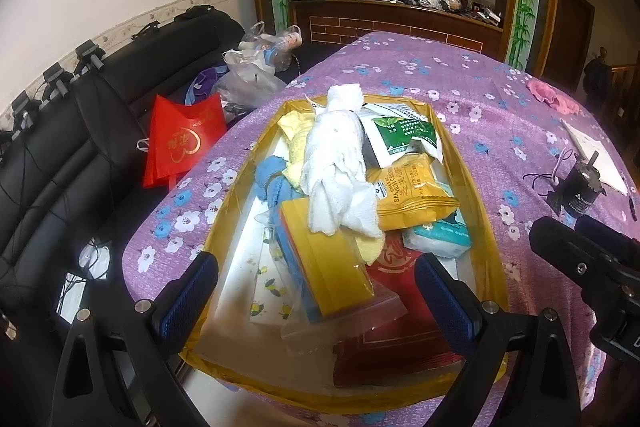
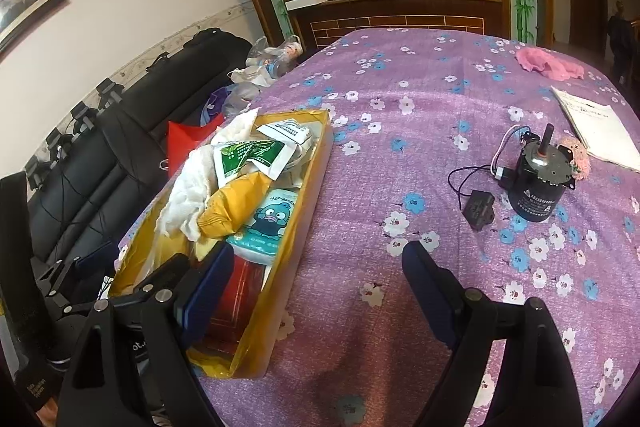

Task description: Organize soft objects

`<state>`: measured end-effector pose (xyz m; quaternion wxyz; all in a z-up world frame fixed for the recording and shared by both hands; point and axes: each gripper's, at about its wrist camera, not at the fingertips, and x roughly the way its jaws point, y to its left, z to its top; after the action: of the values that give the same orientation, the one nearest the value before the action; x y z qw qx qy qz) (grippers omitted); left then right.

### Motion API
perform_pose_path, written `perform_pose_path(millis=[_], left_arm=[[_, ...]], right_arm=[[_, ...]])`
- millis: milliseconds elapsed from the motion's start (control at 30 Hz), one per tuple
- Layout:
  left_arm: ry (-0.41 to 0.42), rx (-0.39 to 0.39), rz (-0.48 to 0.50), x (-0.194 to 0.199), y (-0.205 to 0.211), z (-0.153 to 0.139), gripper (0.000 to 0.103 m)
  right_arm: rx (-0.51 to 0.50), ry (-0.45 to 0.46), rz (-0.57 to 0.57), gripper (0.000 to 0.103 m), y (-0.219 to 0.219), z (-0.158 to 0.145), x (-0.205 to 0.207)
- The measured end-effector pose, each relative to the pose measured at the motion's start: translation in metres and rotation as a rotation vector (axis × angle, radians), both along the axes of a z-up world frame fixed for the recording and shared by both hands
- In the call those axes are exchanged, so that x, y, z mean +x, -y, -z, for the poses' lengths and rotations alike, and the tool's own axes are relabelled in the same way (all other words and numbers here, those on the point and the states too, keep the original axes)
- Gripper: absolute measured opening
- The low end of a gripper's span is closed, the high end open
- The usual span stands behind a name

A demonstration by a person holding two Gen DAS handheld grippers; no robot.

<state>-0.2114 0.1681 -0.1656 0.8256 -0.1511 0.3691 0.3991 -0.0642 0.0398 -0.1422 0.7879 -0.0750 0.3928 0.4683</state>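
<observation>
We hover both hand-held grippers, left (image 1: 316,291) and right (image 2: 318,281), spread and empty, over the counter (image 2: 420,131); a rumpled white cloth (image 1: 340,163) tops the yellow box (image 1: 486,227).

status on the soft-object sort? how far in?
Done: white towel, yellow cloth and blue cloth lie in the yellow box. In hand: nothing; left gripper and right gripper are open. Left: pink cloth on the far tablecloth.
</observation>
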Motion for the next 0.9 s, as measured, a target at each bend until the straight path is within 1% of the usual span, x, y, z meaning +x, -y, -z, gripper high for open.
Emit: perform_pose_path(millis=[233, 900], left_arm=[[0.002, -0.016, -0.003, -0.0034, -0.0026, 0.0017, 0.100], [0.000, -0.004, 0.001, -0.0055, -0.0037, 0.0023, 0.100]], right_arm=[[-0.015, 0.008, -0.003, 0.085, -0.0064, 0.0024, -0.0050], [-0.013, 0.016, -0.008, 0.085, -0.0069, 0.0003, -0.0086]])
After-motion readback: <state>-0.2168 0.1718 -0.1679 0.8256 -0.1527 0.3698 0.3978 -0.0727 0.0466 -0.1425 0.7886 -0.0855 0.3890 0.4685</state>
